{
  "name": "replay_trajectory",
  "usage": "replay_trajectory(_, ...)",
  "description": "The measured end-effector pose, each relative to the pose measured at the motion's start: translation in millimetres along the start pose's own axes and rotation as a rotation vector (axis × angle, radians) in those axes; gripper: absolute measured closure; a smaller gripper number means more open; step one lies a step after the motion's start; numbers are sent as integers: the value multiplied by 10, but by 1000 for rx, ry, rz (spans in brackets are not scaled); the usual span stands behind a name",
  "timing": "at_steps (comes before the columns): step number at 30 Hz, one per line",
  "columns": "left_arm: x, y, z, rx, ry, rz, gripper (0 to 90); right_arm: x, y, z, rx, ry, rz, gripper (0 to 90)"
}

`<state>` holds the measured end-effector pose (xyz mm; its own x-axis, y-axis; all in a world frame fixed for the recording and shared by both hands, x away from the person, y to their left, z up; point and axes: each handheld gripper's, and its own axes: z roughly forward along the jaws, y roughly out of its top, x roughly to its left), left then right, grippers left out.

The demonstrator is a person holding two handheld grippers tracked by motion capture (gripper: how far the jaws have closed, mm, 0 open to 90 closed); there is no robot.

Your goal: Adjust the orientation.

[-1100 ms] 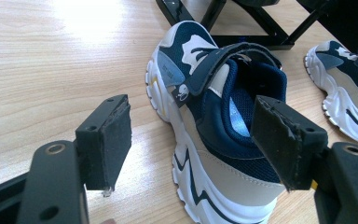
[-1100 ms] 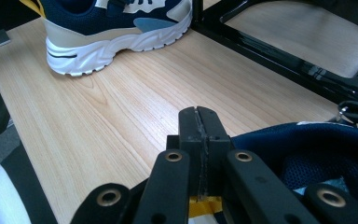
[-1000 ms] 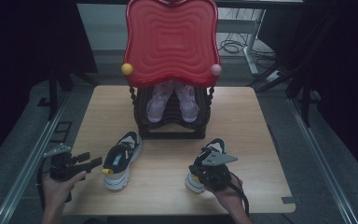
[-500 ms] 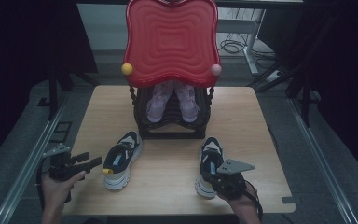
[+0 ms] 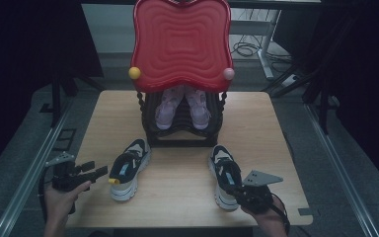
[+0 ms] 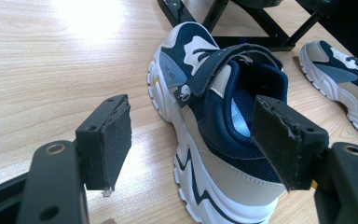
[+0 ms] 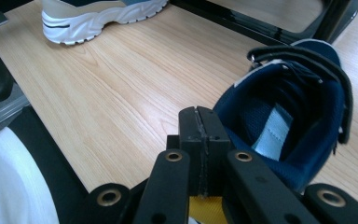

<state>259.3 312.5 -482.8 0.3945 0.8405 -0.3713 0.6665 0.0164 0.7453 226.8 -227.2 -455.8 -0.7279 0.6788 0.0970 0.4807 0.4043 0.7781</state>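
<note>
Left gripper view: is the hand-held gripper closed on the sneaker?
No, the left hand-held gripper stands open, its pads spread apart with the sneaker lying ahead of them.

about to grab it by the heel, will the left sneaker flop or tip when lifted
The left sneaker has a thick moulded sole, so it should probably hold its shape. Its padded collar looks soft and may squash between the open left gripper jaws. Held at the heel, the toe will likely droop. The strap looks loose and may flap.
</note>
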Motion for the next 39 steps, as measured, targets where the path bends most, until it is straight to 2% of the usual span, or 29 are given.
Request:
replay_trajectory(7,0,-1,5,2,2,0,289,-114,-86,-74,9,-1,17,893)
replay_trajectory(22,8,-5,10,4,2,-1,289,-369,-191,-245,-8,-47,64,894)
replay_trajectory(39,-14,1,8,2,0,5,290,-381,-181,-244,-40,-34,64,893)
